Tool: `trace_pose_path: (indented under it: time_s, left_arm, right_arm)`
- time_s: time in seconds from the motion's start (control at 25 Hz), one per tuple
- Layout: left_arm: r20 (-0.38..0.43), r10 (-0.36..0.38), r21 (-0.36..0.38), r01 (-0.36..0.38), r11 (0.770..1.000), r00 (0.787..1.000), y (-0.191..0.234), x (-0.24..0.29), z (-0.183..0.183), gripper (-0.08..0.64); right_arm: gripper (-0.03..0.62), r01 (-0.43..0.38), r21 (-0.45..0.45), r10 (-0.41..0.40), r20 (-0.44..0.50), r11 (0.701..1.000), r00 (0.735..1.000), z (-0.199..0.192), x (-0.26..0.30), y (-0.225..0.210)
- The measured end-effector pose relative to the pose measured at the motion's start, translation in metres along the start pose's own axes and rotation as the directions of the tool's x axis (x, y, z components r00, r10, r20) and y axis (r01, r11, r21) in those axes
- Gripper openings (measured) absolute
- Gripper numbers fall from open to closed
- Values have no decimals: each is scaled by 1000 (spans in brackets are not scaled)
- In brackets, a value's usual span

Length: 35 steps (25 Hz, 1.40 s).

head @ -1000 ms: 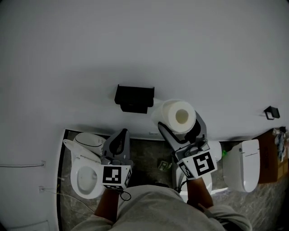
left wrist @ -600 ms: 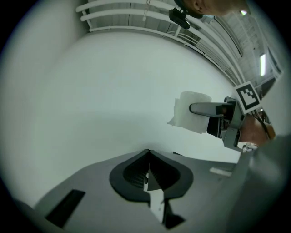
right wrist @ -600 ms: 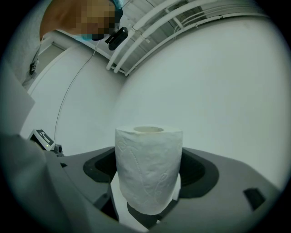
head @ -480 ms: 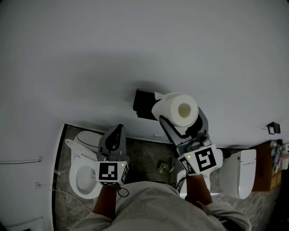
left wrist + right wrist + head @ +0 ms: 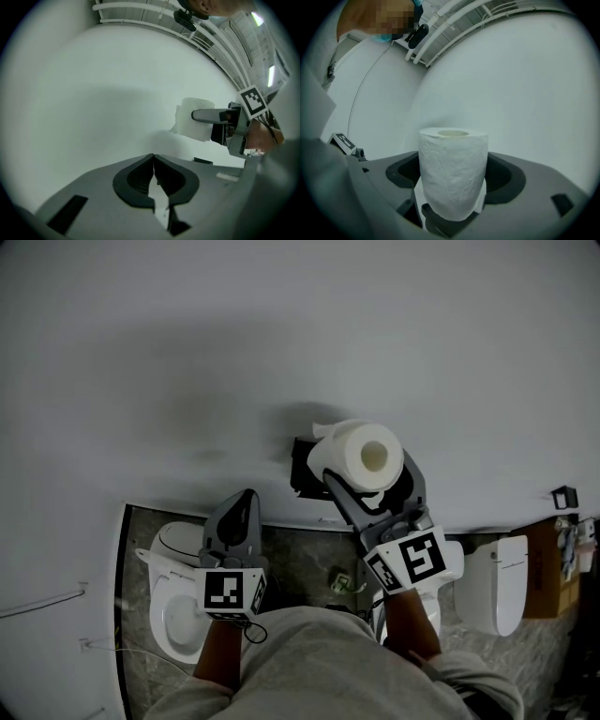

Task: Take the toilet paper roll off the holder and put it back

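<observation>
The right gripper (image 5: 370, 479) grips the roll (image 5: 364, 454). Its jaws are closed on the roll's sides, and in the right gripper view the roll stands upright between them with the core opening on top. In the head view the roll sits just right of the holder (image 5: 302, 472), a black bracket on the white wall (image 5: 281, 334), and overlaps its right edge. Whether paper and holder touch cannot be told. The core hole faces the camera there.

The left gripper (image 5: 242, 512) hangs below and to the left of the holder, apart from it. The left gripper view shows its jaws shut together with nothing between them. That view also catches the roll in the other gripper's jaws, against the wall.

Below the holder lies a grey floor (image 5: 305, 563). A toilet (image 5: 178, 610) stands below-left of the holder, under the left gripper. A second toilet (image 5: 487, 587) stands well to the holder's lower right.
</observation>
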<state>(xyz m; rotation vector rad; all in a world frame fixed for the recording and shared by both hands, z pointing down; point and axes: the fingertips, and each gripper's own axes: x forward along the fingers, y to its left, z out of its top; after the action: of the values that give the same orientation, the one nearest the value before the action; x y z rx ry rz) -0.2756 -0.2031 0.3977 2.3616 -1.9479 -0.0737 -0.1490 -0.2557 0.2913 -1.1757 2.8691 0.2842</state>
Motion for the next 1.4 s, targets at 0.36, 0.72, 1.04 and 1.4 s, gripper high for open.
trace_pose_path:
  time_s: [0.36, 0.72, 1.04, 1.4]
  left_arm:
    - [-23, -102, -19, 102, 995, 995, 14, 30, -6, 12]
    - [-42, -195, -33, 193, 981, 980, 8, 48, -12, 12]
    - [-55, -219, -53, 216, 975, 974, 14, 52, -20, 12]
    - [-66, -210, -63, 206, 977, 975, 21, 53, -26, 12]
  right_arm:
    - [394, 71, -11, -71, -129, 997, 989, -38, 22, -5]
    - [394, 127, 0, -123, -243, 992, 962, -69, 29, -4]
    - [394, 150, -20, -149, -304, 989, 941, -89, 35, -3]
    - [394, 140, -11, -135, -355, 990, 925, -103, 45, -5]
